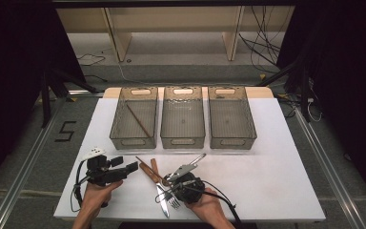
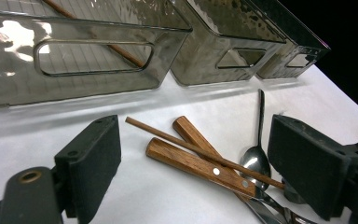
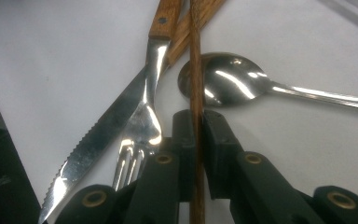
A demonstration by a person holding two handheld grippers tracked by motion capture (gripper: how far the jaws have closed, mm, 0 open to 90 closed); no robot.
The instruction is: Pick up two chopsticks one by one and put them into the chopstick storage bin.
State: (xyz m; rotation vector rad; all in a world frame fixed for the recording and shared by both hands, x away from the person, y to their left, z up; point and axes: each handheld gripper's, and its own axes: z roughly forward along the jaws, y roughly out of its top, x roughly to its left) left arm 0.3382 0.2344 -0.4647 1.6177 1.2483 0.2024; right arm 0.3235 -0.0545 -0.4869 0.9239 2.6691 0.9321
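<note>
2 grippers on hand, 1 per hand, over a white table [image 1: 276, 181].

Right gripper [image 3: 197, 135]: jaws drawn nearly together, pads pressed on a thin brown chopstick [image 3: 196, 70] from both sides. Chopstick running straight ahead out of the jaws, passing over the edge of a spoon [image 3: 223, 81] bowl and on across 2 wooden handles. Spoon just ahead and to the right of the jaw tips, bowl up, stem leading off to the right. Fork [image 3: 140, 126] immediately left of the jaws, tines beside the left jaw, wooden handle ahead. Serrated knife [image 3: 98, 140] further left, blade slanting back past the gripper, partly under the fork.

Left gripper [image 2: 193, 163]: jaws wide apart, nothing between the pads, nothing touched. Seen from this gripper: the same chopstick [image 2: 191, 149] lying ahead between the 2 jaws, slanting from near-left to far-right across 2 wooden handles [image 2: 200, 165], far end meeting the right gripper [image 2: 291, 189] close by the left gripper's own right jaw. Spoon [image 2: 256, 158] ahead and right, beside that jaw.

3 clear bins well ahead of both grippers, side by side, handle cut-outs facing back. Left bin [image 1: 134, 119]: 1 second chopstick [image 1: 138, 120] lying aslant on its floor. Middle bin [image 1: 182, 119] and right bin [image 1: 231, 119]: contents not made out.

High view: left gripper [image 1: 124, 167] just left of the cutlery pile, right gripper [image 1: 164, 183] at the pile's near end.
</note>
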